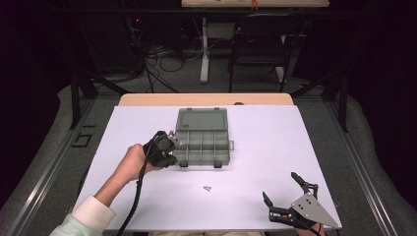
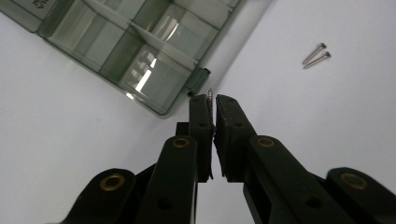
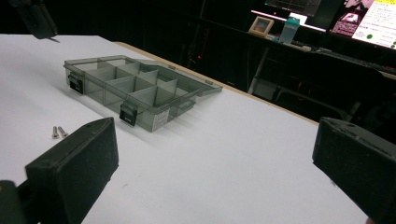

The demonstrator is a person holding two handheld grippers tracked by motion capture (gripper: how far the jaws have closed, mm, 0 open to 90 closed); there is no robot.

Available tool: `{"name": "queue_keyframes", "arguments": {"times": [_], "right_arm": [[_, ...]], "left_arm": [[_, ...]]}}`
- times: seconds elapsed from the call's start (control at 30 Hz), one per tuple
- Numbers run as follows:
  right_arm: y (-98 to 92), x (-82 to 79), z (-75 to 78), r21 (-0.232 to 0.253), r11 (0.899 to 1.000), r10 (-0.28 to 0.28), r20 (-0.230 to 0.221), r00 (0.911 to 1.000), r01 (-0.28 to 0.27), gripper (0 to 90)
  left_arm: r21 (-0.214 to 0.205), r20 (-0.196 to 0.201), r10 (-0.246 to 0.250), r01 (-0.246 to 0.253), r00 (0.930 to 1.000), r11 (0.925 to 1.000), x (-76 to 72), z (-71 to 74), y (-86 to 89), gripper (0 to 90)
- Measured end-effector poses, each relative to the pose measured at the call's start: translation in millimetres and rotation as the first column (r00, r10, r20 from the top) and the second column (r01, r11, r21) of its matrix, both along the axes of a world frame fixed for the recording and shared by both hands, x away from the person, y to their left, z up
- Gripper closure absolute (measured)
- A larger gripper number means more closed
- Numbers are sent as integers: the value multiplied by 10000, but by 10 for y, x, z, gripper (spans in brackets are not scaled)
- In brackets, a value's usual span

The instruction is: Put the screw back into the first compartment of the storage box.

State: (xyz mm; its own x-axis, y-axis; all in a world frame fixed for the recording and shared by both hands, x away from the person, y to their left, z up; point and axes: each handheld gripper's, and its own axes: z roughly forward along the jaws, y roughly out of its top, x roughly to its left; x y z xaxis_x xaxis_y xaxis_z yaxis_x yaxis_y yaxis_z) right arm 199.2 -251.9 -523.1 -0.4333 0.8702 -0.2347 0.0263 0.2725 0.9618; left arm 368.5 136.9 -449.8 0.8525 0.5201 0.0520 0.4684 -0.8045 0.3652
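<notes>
A smoky grey compartment box (image 1: 202, 142) lies open mid-table, its lid (image 1: 201, 119) folded back. My left gripper (image 1: 168, 147) hovers at the box's front-left corner, shut on a small screw (image 2: 210, 99) that stands up between its pads, just off the box's latch (image 2: 199, 79). Two more screws (image 1: 207, 188) lie loose on the white table in front of the box, also visible as screws (image 2: 316, 54) and screws (image 3: 58, 131). My right gripper (image 1: 279, 185) rests at the near right of the table, open and holding nothing, with its pads (image 3: 74, 170) wide apart.
The box's compartments (image 3: 135, 86) look empty. The white table top (image 1: 275, 147) ends at a wooden strip (image 1: 206, 100) at the back. A chair (image 1: 258, 42) and cables stand on the floor beyond. A cable (image 1: 135, 196) trails from my left gripper along the forearm.
</notes>
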Motion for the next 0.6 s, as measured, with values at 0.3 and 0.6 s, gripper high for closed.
{"name": "queue_keyframes", "arguments": {"times": [0.3, 0.6], "right_arm": [[1, 0, -1, 4, 10000, 12, -8, 10000, -12, 0], [3, 4, -2, -39, 10000, 9, -39, 10000, -9, 0]], "left_arm": [[19, 135, 329, -329, 9994, 9995, 120, 68, 69, 853], [35, 204, 381, -382, 9991, 9993, 215, 115, 44, 854]]}}
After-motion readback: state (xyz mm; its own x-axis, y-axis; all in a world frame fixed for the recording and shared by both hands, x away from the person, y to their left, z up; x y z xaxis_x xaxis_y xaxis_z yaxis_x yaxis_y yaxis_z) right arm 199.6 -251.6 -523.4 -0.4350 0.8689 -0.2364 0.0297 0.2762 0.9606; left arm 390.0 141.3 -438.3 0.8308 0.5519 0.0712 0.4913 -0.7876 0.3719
